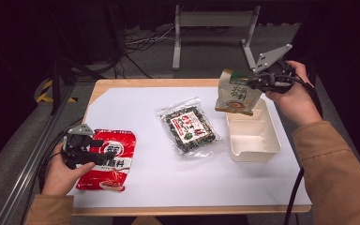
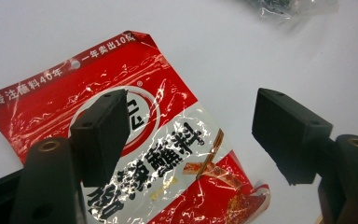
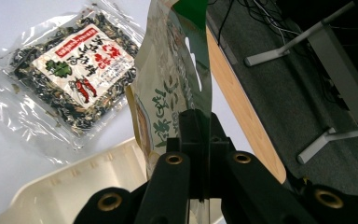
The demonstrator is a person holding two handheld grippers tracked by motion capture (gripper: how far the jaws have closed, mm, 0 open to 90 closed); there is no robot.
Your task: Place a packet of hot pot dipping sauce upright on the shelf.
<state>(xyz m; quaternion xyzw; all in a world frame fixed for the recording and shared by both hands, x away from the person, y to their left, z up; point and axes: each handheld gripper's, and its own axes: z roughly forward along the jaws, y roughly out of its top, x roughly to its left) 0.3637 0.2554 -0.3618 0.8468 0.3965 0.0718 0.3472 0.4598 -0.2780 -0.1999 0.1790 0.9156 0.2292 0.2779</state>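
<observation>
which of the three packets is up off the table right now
The green and beige packet, pinched in the right gripper above the white tray. The red packet and clear packet lie flat.

Wood-edged table point(image 1: 122, 84) w/ white sheet point(image 1: 136, 108) on top. On sheet: red snack pack point(image 1: 115, 161) at 8 o'clock, clear dark-mix bag point(image 1: 188, 125) center, cream tray point(image 1: 255, 140) at 3 o'clock.

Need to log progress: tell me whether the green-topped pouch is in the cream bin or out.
Out. The right gripper holds the pouch clamped in the air above the bin's far end.
</observation>
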